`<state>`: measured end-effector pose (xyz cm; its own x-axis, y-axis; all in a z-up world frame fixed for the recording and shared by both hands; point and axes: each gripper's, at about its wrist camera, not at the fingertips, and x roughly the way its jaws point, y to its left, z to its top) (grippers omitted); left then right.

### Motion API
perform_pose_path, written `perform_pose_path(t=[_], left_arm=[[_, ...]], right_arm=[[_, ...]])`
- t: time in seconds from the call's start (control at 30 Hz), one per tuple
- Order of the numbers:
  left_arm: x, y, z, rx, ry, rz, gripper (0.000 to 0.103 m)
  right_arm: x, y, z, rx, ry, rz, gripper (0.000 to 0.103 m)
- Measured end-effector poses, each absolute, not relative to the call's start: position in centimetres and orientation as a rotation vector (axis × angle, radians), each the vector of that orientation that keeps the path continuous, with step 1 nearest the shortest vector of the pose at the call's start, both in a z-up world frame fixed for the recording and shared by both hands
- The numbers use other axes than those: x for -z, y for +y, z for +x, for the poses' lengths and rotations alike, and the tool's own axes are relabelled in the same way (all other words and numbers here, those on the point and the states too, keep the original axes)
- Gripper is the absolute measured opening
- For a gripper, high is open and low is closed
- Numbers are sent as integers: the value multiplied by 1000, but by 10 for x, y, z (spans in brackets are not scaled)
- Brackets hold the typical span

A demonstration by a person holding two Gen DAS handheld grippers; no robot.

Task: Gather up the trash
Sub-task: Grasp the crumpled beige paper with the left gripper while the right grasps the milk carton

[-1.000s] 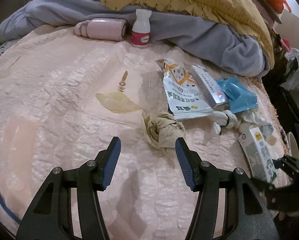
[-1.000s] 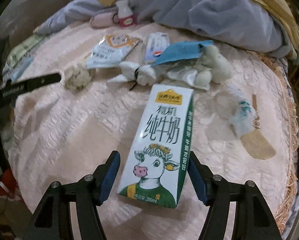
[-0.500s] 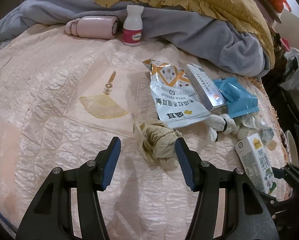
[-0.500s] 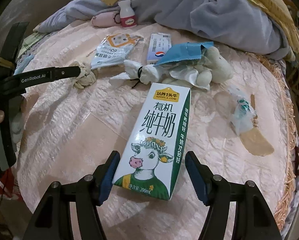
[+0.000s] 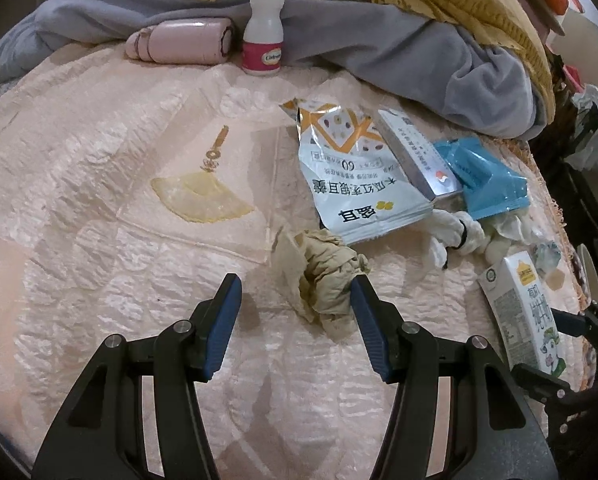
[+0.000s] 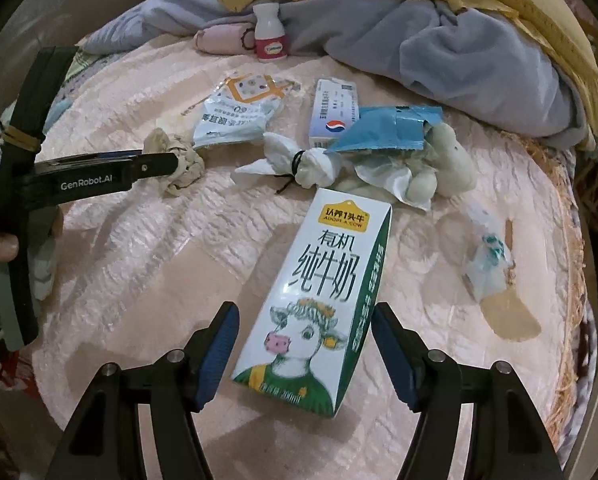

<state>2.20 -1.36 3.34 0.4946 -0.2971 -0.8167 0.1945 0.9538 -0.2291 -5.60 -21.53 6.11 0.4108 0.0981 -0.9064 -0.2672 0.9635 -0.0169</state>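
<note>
A crumpled beige tissue (image 5: 327,280) lies on the pink quilted bedspread (image 5: 99,240). My left gripper (image 5: 295,284) is open and straddles it, with the wad close to the right-hand pad. From the right wrist view, the left gripper's finger (image 6: 139,168) reaches the same tissue (image 6: 179,160). A white and green milk carton (image 6: 323,292) lies flat between the fingers of my open right gripper (image 6: 305,312). A narrow gap shows at each pad. The carton (image 5: 523,312) also appears at the right edge of the left wrist view.
More litter lies beyond: a white and orange pouch (image 5: 355,176), a small box (image 5: 419,156), a blue wrapper (image 5: 487,180), knotted white tissues (image 5: 455,236) and a small wrapper (image 6: 487,264). A pill bottle (image 5: 263,36), pink roll (image 5: 179,40) and grey blanket (image 5: 419,52) sit at the back.
My left gripper has moved forward and to the right, so the beige tissue now sits between its fingers. The right gripper has stayed over the milk carton.
</note>
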Motion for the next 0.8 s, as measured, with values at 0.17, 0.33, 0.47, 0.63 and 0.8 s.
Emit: perform_pose_path(t=[0.17, 0.33, 0.47, 0.63, 0.8], left_arm=[[-30, -13, 27, 314, 1033, -183, 55], [-34, -16, 30, 283, 1023, -220, 55], [-28, -29, 37, 272, 1044, -235, 56], [-23, -39, 35, 290, 1042, -245, 28], [-40, -41, 12, 321, 1019, -262, 21]], right_arm=[[-54, -222, -42, -278, 1145, -90, 66], [-52, -230, -29, -323, 1148, -12, 70], [-44, -232, -21, -320, 1161, -3, 70], [-46, -246, -39, -320, 1112, 26, 55], [-62, -271, -70, -359, 1060, 100, 52]])
